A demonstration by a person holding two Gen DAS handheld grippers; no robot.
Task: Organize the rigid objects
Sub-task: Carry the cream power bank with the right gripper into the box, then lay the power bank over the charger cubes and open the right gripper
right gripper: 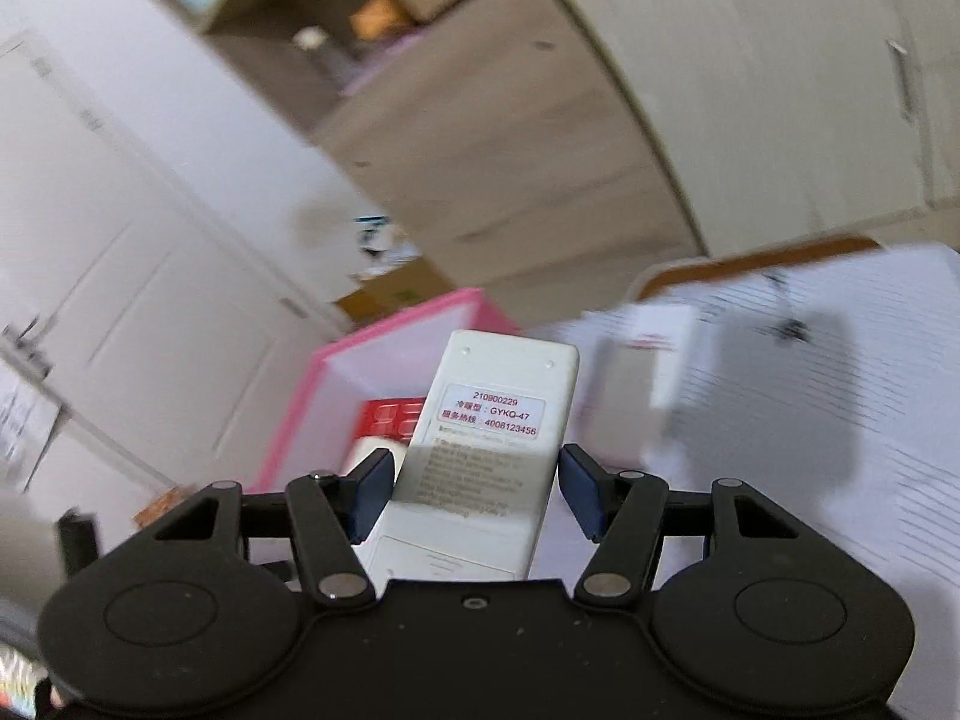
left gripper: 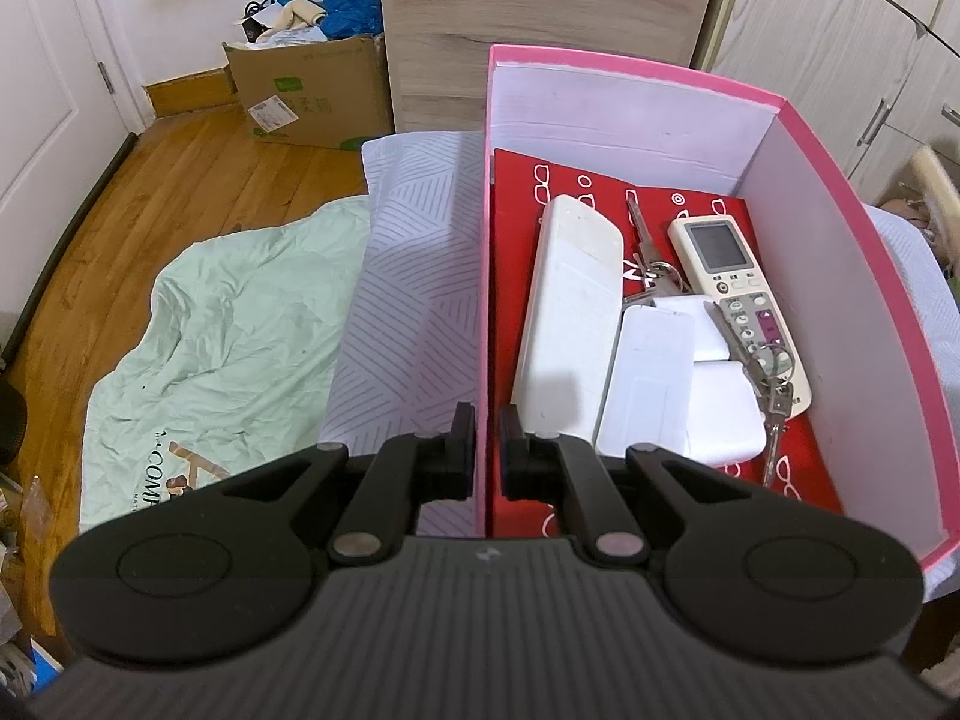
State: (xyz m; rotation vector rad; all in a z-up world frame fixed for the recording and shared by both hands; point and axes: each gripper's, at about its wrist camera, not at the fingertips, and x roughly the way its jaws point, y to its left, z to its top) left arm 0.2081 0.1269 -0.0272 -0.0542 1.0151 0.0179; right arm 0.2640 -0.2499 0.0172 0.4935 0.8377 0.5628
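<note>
My right tool (right gripper: pixel 474 489) had a white remote (right gripper: pixel 489 450) lying label-side up between its blue pads; the left pad looked pressed to its edge, while a sliver of space showed at the right pad, so I judged it carried, though I could not tell how firmly. My left tool (left gripper: pixel 487 450) was drawn together on the near part of the pink box's (left gripper: pixel 864 312) left wall, one finger outside and one inside, which steadied the box on the patterned bed sheet (left gripper: pixel 414 252). I took this to be the carrying step: one more rigid item on its way to join the others. Inside the box, on a red printed liner (left gripper: pixel 798 462), lay a long white remote face down (left gripper: pixel 573 312), flat white adapters (left gripper: pixel 678 384), two bunches of keys (left gripper: pixel 765 366), and a remote with a screen and buttons (left gripper: pixel 729 276) along the right side. From the right wrist the box sat just beyond the carried remote's tip, with the rest of the view blurred. The next move, as I judged it, called for bringing the remote over the rim, lowering it onto free liner or across the adapters, and only then spreading the pads. Beyond the bed, a green cloth (left gripper: pixel 228 348) covered the wooden floor near a cardboard box (left gripper: pixel 312 90).
</note>
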